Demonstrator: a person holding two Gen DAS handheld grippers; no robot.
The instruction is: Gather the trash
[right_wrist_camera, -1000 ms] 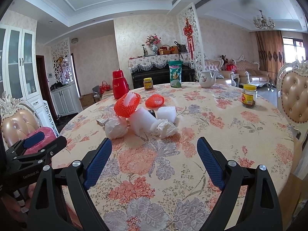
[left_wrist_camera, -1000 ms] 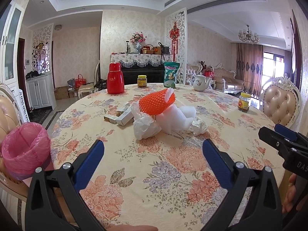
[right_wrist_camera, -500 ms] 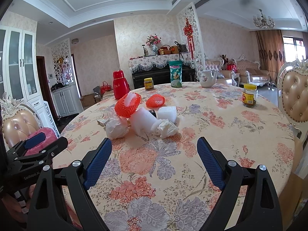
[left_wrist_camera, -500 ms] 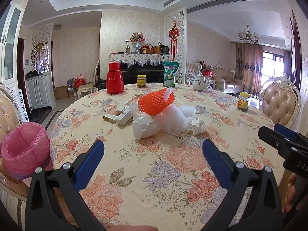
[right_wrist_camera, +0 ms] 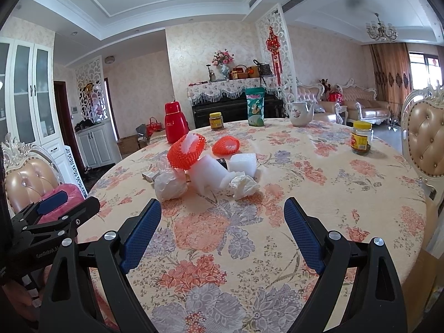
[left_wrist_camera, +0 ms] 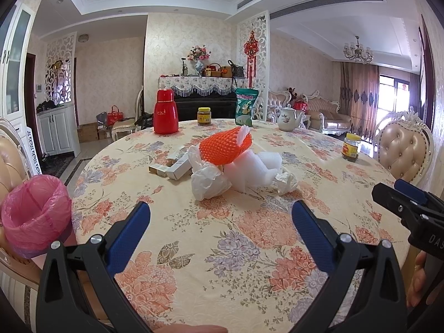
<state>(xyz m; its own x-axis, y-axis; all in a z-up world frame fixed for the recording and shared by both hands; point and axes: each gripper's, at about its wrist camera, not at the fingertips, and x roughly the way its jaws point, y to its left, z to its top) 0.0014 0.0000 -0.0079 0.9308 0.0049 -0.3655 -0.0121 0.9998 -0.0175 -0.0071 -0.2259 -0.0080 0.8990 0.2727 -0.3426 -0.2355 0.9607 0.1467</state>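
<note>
Left gripper [left_wrist_camera: 220, 222] low over the near bench [left_wrist_camera: 249, 263] edge, blue-padded fingers [left_wrist_camera: 129, 238] spread wide, nothing between them. Right gripper [right_wrist_camera: 222, 219] likewise, fingers [right_wrist_camera: 141, 233] wide apart and empty. Each gripper cut off by the other view's edge: right one at the far right of the left view, lettering "DAS" broken by the frame; left one at the lower left of the right view, marked "GenRobot.AI", small and partly hard to read. A hand [left_wrist_camera: 419, 280] half hidden under the right gripper.

Pink-lined bin [left_wrist_camera: 34, 216] left of the bench on a chair, mostly hidden behind the left gripper in the right view.

Trash heaped mid-bench, well apart from both grippers: white bag [left_wrist_camera: 209, 179], crumpled tissue [left_wrist_camera: 285, 181], white foam [right_wrist_camera: 211, 173], orange net [left_wrist_camera: 226, 147] on top with white foam poking out. Second orange net [right_wrist_camera: 226, 144] behind the heap, seen only from the right. Small boxes [left_wrist_camera: 173, 165] beside the bag, print too small to read. A dark item between the foam pieces, mostly hidden.

Farther: yellow-lidded jar [right_wrist_camera: 360, 137] at right, label unreadable; red flask [left_wrist_camera: 165, 112], second jar [left_wrist_camera: 204, 116], green pouch [left_wrist_camera: 245, 106], teapot [left_wrist_camera: 288, 118] along the far rim
</note>
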